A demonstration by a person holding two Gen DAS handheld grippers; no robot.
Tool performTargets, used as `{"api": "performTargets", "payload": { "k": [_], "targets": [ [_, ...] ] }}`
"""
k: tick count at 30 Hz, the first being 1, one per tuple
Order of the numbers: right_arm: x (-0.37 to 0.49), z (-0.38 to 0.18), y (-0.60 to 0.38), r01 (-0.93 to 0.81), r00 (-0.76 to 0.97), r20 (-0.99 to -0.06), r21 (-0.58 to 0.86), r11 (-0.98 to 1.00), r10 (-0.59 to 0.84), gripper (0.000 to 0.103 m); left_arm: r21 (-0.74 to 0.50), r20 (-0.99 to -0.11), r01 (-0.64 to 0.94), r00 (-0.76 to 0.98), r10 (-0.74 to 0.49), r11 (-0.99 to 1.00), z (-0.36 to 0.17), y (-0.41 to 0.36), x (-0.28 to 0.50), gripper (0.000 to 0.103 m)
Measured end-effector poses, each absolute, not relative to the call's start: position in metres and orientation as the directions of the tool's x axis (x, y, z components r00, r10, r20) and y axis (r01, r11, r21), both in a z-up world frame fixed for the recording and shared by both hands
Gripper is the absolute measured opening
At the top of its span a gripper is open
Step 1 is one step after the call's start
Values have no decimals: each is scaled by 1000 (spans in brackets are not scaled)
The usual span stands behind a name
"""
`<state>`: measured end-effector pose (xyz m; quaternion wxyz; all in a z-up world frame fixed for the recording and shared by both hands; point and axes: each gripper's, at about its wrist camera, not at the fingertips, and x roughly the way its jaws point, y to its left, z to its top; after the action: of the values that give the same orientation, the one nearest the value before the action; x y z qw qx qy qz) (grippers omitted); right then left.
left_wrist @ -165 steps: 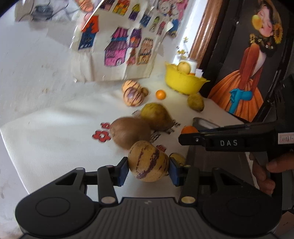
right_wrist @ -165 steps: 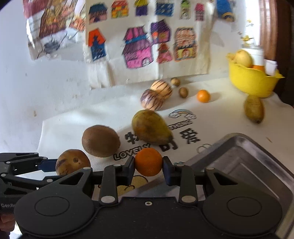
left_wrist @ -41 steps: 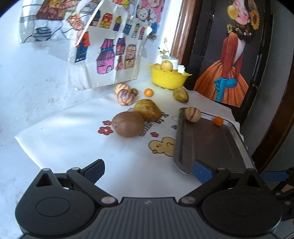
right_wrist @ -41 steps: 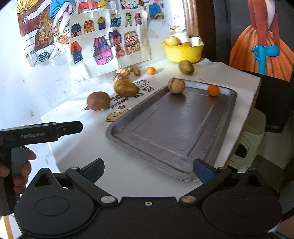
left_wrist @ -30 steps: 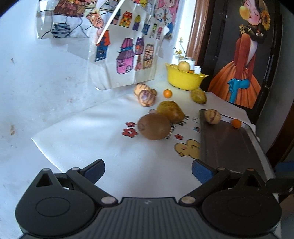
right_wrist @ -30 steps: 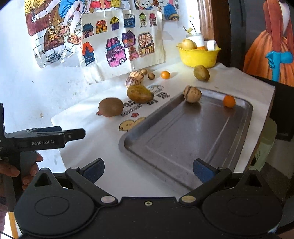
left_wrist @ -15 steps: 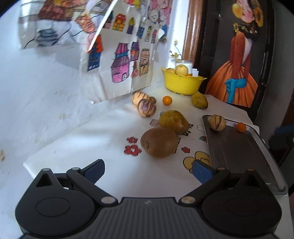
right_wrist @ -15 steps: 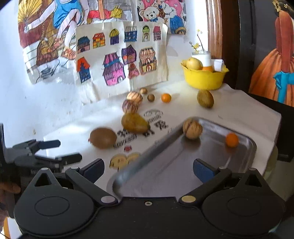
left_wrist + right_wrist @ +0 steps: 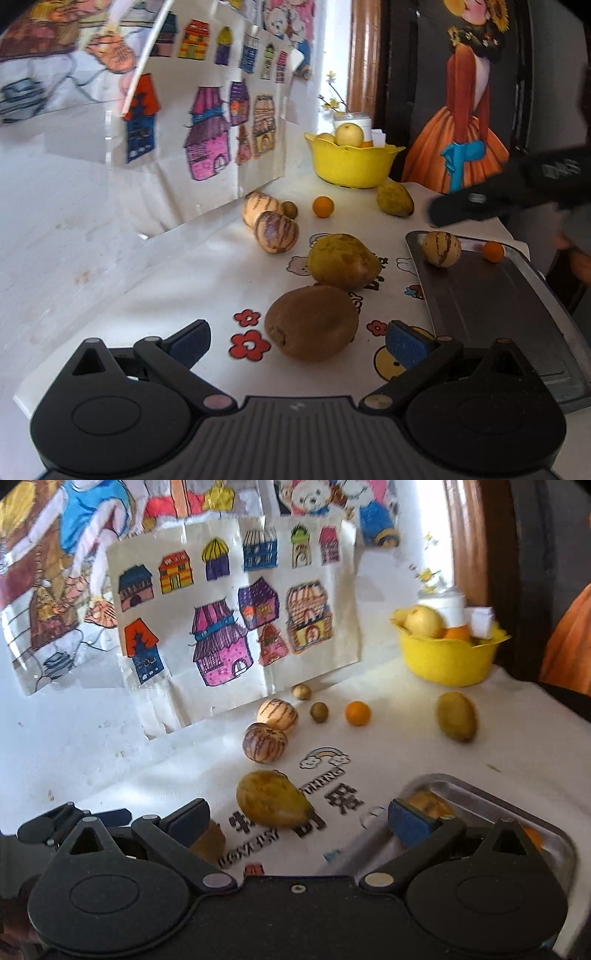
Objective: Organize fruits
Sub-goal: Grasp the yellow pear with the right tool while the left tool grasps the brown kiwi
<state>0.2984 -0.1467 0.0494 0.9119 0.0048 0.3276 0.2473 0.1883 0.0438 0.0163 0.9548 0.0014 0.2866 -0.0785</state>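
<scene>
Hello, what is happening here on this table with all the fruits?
A person is sorting fruit with two handheld tools, both open and empty. The metal tray already holds a small striped melon and a tiny orange fruit. The left tool sits close behind the large brown kiwi-like fruit. The right tool points toward the yellow-green mango.

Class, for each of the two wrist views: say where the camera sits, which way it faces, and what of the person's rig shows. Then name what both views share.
Left wrist: rides the open left gripper, facing the brown kiwi; the right gripper reaches in.
Right wrist: rides the open right gripper, facing the yellow-green mango; the left gripper shows beside it.
Shared: metal tray, yellow bowl.
</scene>
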Motion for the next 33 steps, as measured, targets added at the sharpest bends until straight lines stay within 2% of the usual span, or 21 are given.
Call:
{"api": "performTargets", "payload": {
  "k": [9,19,24,33],
  "targets": [
    [349,23,-114,-515,572,-633,217,829,521,96,-89,-595,152,785,-175,984,4,46,214,102],
    [361,8,-91,-579,517,-678,172,797,522,84,-39,-582,222,788,-203,974,2,32,220,81],
    [366,1,-88,-578,509,-692,165,799,511,80,-51,-588,202,785,-192,978,0,35,225,70],
    [371,-9,-82,-589,491,-710,158,793,505,74,-84,-586,203,781,-213,976,-2,40,230,68]
  ]
}}
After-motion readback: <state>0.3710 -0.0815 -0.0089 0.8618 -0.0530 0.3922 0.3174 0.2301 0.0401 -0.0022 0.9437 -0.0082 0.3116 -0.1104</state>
